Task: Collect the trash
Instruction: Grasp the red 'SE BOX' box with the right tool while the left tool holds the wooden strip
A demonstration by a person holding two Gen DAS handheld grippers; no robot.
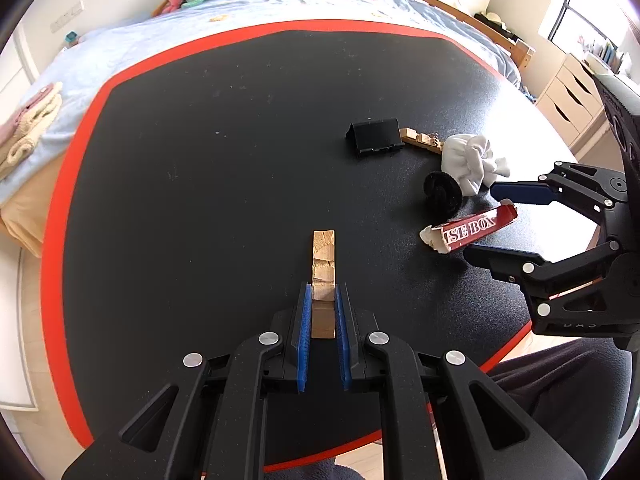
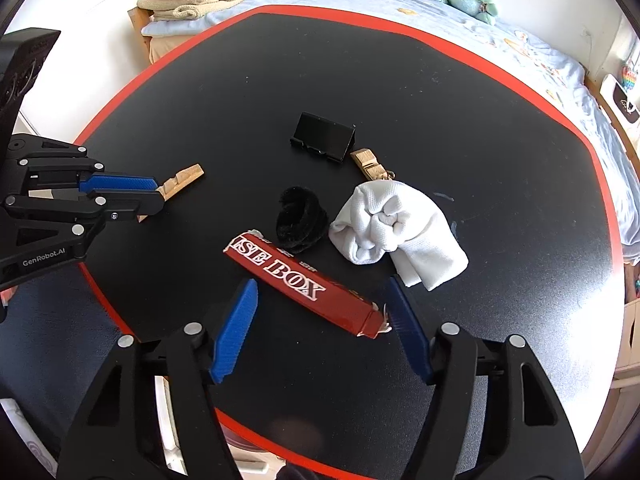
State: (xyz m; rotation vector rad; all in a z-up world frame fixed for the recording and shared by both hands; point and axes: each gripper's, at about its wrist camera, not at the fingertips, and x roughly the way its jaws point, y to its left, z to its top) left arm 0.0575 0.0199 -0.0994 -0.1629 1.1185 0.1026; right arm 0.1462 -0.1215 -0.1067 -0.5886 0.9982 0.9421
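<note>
**Wood strip clamped left; red box lying between spread right fingers**

The black table point(image 1: 200, 160) with its red rim is carrying everything. A white cloth point(image 2: 396, 228) is sitting beside a black fuzzy ring point(image 2: 298, 220) and a black stand point(image 2: 324, 136). The right gripper point(image 2: 320, 320), spread wide, is straddling the torn red box point(image 2: 300, 284). The left gripper point(image 1: 323, 304) is pinching a wooden strip point(image 1: 323, 264) narrowly.

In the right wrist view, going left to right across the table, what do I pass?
Left hand-held gripper shut on wooden piece → red box → white cloth. The black fuzzy item, black stand and second wooden piece overlap in order, so they are left out.
</note>
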